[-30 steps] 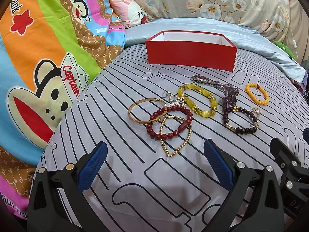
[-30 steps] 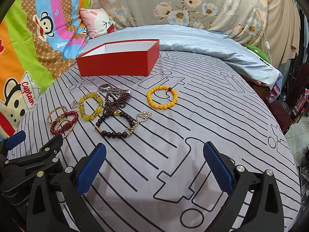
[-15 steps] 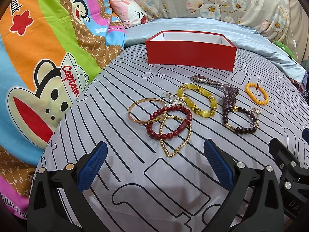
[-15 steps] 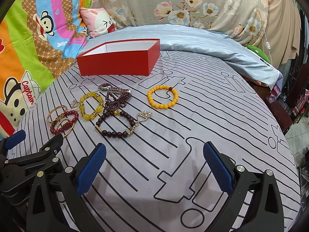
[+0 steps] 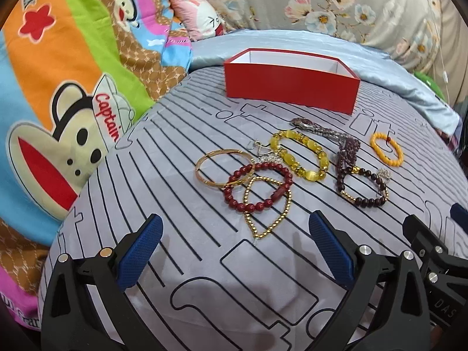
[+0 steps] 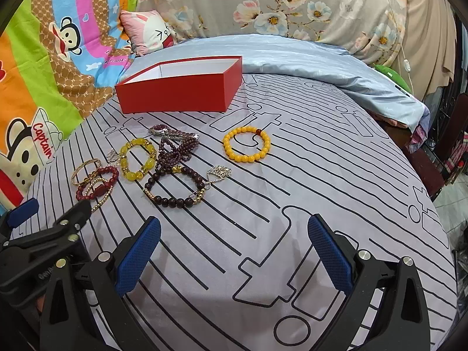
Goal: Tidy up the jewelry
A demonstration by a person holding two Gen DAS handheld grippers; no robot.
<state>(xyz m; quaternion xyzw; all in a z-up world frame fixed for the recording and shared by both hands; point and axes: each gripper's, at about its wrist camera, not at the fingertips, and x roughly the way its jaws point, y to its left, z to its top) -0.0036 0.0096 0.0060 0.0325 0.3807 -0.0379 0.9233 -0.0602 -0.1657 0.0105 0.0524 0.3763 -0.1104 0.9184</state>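
Several bracelets lie on the grey striped bedsheet [image 5: 175, 204]: a gold bangle [image 5: 218, 166], red beads [image 5: 257, 187], a gold bead chain [image 5: 267, 204], yellow stones [image 5: 298, 155], a dark brown bracelet [image 6: 175, 187] and an orange bracelet [image 6: 246, 144]. A watch [image 6: 168, 131] and purple beads [image 6: 178, 150] lie behind them. The red box [image 5: 292, 84] stands open and empty-looking at the back. My left gripper [image 5: 234, 239] is open just short of the gold chain. My right gripper [image 6: 234, 239] is open over bare sheet, nearer than the dark bracelet.
A cartoon-monkey blanket [image 5: 58, 87] rises on the left. A pale blue quilt [image 6: 307, 58] and floral cushions [image 6: 292, 3] lie behind the box. The bed's edge drops off on the right [image 6: 438, 193]. A small silver charm [image 6: 219, 172] lies by the dark bracelet.
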